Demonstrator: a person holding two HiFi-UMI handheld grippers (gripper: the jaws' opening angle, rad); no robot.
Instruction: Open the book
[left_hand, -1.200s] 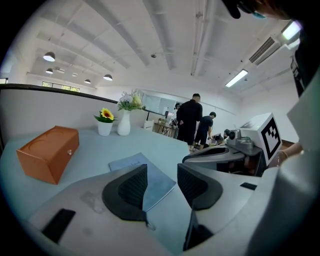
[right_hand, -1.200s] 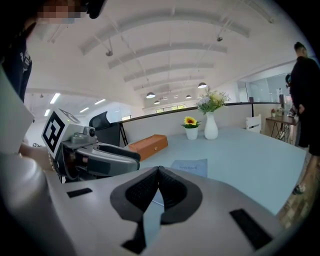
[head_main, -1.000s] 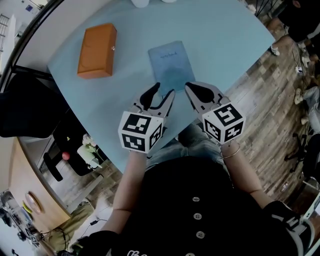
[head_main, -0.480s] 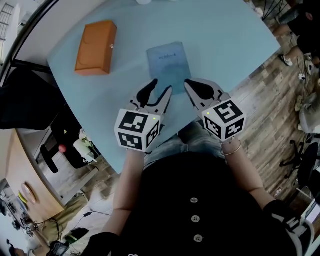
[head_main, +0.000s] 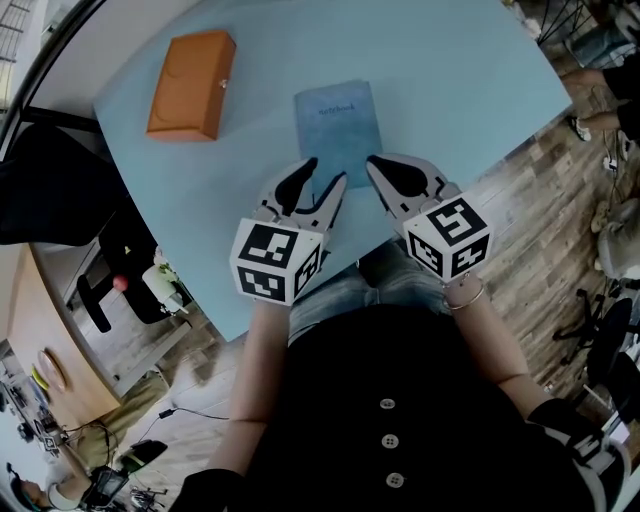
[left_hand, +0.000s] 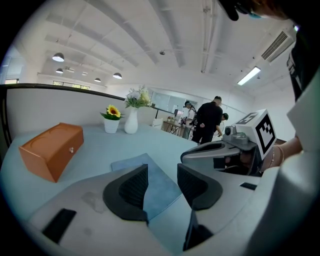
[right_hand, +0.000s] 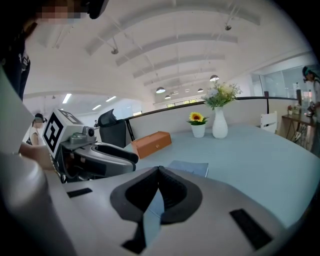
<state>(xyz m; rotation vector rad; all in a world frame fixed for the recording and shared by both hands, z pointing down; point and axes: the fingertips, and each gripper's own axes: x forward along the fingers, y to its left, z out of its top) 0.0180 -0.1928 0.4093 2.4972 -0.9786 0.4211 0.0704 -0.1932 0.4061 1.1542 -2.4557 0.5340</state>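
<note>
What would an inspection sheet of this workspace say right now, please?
Surface: light blue table.
Job's things: blue book lying closed and flat.
Clutter: orange box; white vase and sunflower pot at the far edge.
Grippers: left hand-held gripper open, empty; right hand-held gripper shut, empty; both by the book's near edge.
Cables: thin cable on the floor.
Surroundings: wood floor, people standing beyond the table.

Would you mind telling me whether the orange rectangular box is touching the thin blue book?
Apart. The head view shows a strip of bare light-blue table between the orange rectangular box and the thin blue book.
</note>
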